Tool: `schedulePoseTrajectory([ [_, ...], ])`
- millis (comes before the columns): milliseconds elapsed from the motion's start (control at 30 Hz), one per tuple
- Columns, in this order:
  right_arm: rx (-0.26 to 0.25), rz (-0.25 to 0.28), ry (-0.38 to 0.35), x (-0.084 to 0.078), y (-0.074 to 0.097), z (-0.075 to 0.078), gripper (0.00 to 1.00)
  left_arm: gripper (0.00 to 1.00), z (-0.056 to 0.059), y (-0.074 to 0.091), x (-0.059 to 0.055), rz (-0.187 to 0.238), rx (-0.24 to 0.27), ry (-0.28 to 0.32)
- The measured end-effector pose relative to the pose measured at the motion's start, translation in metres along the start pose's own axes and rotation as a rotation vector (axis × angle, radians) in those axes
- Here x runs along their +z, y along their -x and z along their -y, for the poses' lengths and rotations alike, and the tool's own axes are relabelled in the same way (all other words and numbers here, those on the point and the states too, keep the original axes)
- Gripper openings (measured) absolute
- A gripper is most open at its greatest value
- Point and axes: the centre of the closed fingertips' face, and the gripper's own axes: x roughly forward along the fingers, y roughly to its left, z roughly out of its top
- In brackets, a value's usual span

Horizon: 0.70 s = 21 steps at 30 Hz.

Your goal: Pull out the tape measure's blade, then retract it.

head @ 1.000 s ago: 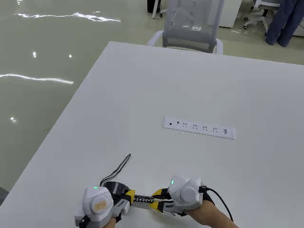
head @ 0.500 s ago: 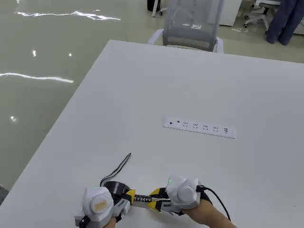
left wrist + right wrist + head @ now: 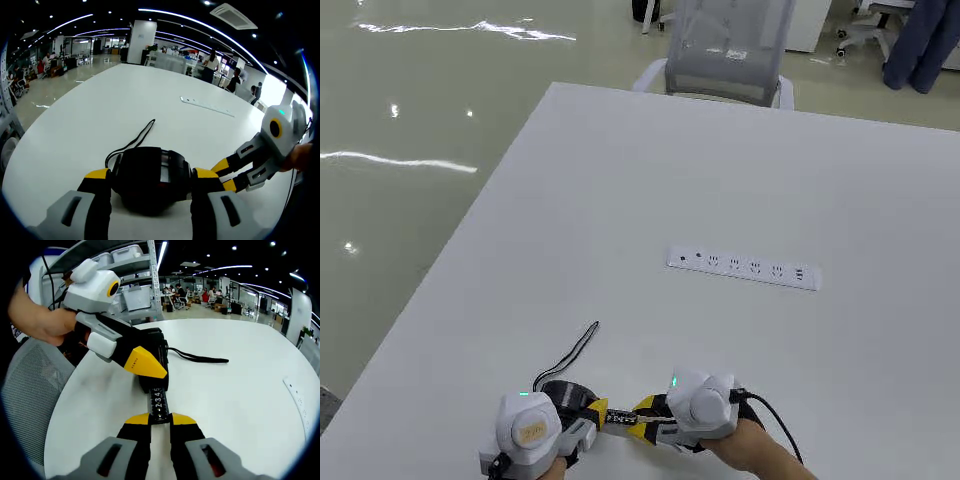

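Note:
A black tape measure (image 3: 150, 177) with a black wrist strap (image 3: 131, 142) rests near the white table's front edge. My left gripper (image 3: 151, 175) is shut on its case, one yellow-tipped finger on each side. A short length of dark blade (image 3: 157, 401) with white numbers sticks out of the case (image 3: 155, 357). My right gripper (image 3: 160, 419) is shut on the blade's end. In the head view the left gripper (image 3: 582, 418) and right gripper (image 3: 642, 415) sit close together, the blade (image 3: 619, 417) bridging them beside the case (image 3: 563, 394).
A white power strip (image 3: 743, 268) lies on the white table (image 3: 720, 180) further back. A grey mesh office chair (image 3: 728, 45) stands at the far edge. The table's left edge drops to a glossy floor. A cable (image 3: 775, 425) trails from the right gripper.
My right gripper has moved a little left toward the left gripper, and the exposed blade between them looks slightly shorter. The left gripper and the case have stayed put.

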Motion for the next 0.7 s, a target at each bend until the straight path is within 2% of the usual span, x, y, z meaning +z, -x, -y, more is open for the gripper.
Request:
schedulePoseTrajectory([
  [700,0.008,0.0,0.004,0.0053,-0.0101,-0.0022,0.13,0.62,-0.0003,-0.0019,-0.0017,-0.007,-0.011,-0.007],
])
